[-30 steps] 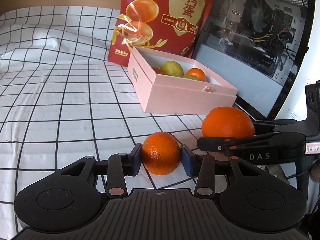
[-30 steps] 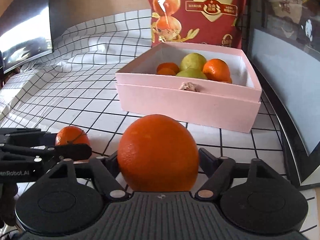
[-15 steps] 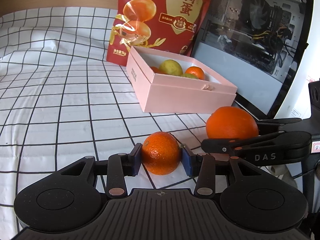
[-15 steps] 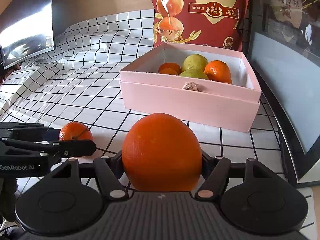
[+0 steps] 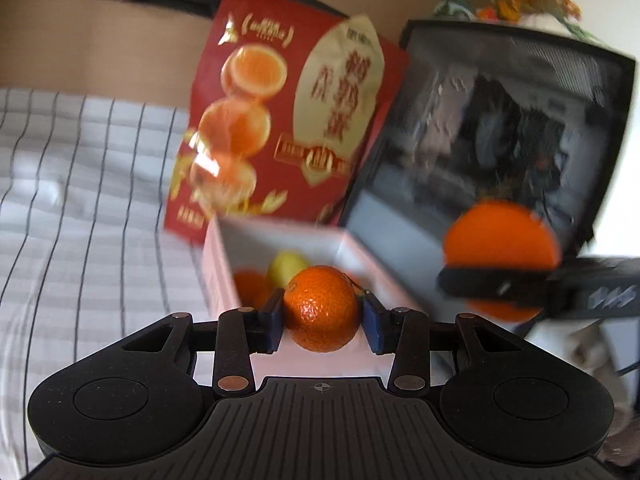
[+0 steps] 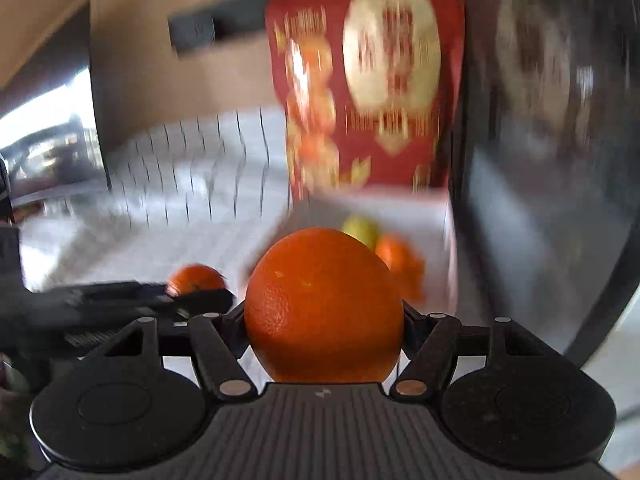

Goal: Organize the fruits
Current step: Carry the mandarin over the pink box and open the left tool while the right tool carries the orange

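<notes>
Orange fruit fills both tools: left gripper clamps a small mandarin; right gripper clamps a large orange; carrying step; next, lower each inside the pink cardboard box, then release.

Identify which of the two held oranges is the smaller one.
The small orange in the left hand-held gripper; the big orange in the right hand-held gripper bulges well past its fingers.

The red bag bears large Chinese characters, 鹌鹑蛋, on a cream panel, blurred. Its smaller print is unreadable. Nothing else legible.
</notes>
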Action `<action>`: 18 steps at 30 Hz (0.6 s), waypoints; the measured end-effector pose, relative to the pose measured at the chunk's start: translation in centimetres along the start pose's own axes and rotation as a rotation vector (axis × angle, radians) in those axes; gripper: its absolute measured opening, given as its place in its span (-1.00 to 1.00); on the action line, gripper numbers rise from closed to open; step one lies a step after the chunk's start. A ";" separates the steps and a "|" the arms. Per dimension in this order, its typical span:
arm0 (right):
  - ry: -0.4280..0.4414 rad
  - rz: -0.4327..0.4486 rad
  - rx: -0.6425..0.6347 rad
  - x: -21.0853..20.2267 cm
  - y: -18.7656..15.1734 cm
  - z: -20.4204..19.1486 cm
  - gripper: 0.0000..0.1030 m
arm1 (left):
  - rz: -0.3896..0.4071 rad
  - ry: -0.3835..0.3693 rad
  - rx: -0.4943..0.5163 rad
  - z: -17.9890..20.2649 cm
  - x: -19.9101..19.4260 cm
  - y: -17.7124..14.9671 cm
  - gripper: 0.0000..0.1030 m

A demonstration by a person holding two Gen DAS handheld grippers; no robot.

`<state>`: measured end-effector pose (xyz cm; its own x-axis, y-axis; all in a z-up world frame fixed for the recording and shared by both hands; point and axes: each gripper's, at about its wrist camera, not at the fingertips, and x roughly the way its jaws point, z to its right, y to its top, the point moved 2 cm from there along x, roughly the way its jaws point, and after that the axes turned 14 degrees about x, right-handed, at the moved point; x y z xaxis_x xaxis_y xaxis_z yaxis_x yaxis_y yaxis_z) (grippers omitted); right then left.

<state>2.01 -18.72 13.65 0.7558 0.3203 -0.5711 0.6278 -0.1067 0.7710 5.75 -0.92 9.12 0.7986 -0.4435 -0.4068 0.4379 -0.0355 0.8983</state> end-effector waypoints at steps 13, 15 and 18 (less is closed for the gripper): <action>-0.162 0.166 -0.054 1.7 12.3 -3.7 0.34 | -0.289 0.030 0.108 -0.4 13.6 1.7 -0.10; -0.123 0.115 -0.012 2.5 12.1 -3.0 0.34 | -0.192 0.046 0.083 -1.0 12.2 1.9 -0.11; -0.105 0.055 0.028 3.6 11.3 -2.1 0.34 | -0.051 0.040 -0.031 -2.7 8.8 2.8 -0.11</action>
<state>11.46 -16.80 20.91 0.8034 0.2135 -0.5558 0.5889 -0.1476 0.7946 15.08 -2.51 7.62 0.7902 -0.4061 -0.4590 0.4909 -0.0292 0.8707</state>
